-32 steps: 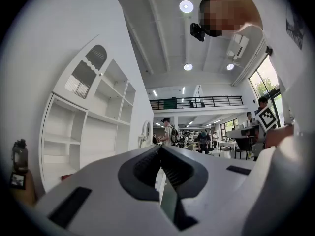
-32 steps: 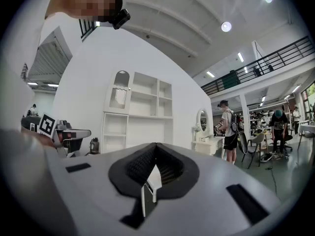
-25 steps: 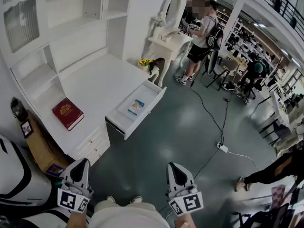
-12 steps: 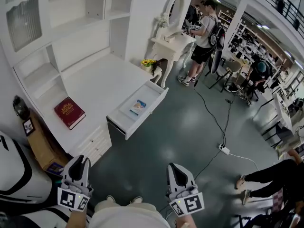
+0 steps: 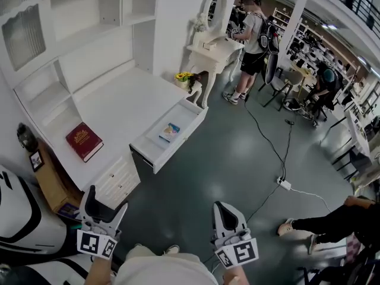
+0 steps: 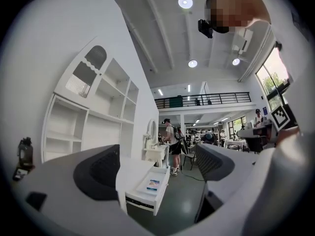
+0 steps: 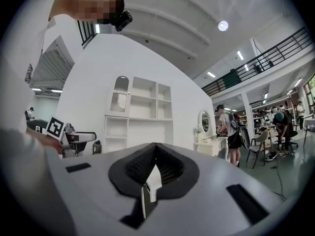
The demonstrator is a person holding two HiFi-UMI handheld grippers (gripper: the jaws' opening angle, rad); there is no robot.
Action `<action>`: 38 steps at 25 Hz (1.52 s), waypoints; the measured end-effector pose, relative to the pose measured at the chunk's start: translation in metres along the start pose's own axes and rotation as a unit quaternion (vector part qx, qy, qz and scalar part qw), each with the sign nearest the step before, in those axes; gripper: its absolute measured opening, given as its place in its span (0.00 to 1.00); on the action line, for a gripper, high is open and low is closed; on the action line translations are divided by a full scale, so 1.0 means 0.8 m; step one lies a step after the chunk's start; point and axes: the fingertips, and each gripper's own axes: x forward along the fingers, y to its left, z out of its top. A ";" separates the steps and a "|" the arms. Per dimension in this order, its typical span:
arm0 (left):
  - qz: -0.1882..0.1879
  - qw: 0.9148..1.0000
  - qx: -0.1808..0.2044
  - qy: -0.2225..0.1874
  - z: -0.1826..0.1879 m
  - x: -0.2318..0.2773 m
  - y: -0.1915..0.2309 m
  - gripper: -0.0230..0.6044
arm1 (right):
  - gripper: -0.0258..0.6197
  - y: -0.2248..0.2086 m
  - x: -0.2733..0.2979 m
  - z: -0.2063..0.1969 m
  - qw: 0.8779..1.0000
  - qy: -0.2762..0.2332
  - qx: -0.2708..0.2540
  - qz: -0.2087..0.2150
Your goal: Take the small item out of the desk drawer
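The white desk (image 5: 122,108) has one drawer (image 5: 155,152) pulled out toward the floor. A small colourful item (image 5: 170,132) lies flat inside it. In the left gripper view the drawer (image 6: 156,203) and the small item (image 6: 153,184) show between the jaws, far off. My left gripper (image 5: 105,202) is held low near the person's body, well short of the drawer; its jaws are opening with nothing between them. My right gripper (image 5: 224,211) hangs beside it, shut and empty, and its pads (image 7: 147,167) meet.
A red book (image 5: 84,141) lies on the desktop. A white vanity table with a mirror (image 5: 212,46) stands beyond the desk, with a person (image 5: 252,40) at it. A cable and power strip (image 5: 285,184) cross the grey floor. A brown cabinet (image 5: 50,183) stands at left.
The left gripper's jaws have spread from shut to wide apart. The right gripper stays shut, and both stay low near the body.
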 end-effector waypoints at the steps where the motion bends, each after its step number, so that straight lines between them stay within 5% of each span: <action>1: 0.001 1.000 -0.004 0.002 -0.003 0.001 -0.004 0.79 | 0.05 -0.004 -0.004 -0.002 1.000 0.000 0.001 0.001; 18: -0.014 0.998 -0.022 0.058 -0.080 0.097 -0.008 0.83 | 0.05 -0.065 0.048 -0.056 0.999 0.042 0.021 -0.013; 26: -0.042 0.998 -0.022 0.044 -0.082 0.245 0.059 0.82 | 0.05 -0.104 0.195 -0.037 0.999 0.043 0.002 -0.022; 38: -0.092 0.990 -0.068 0.081 -0.143 0.407 0.167 0.82 | 0.05 -0.101 0.392 -0.053 0.995 0.099 0.004 -0.031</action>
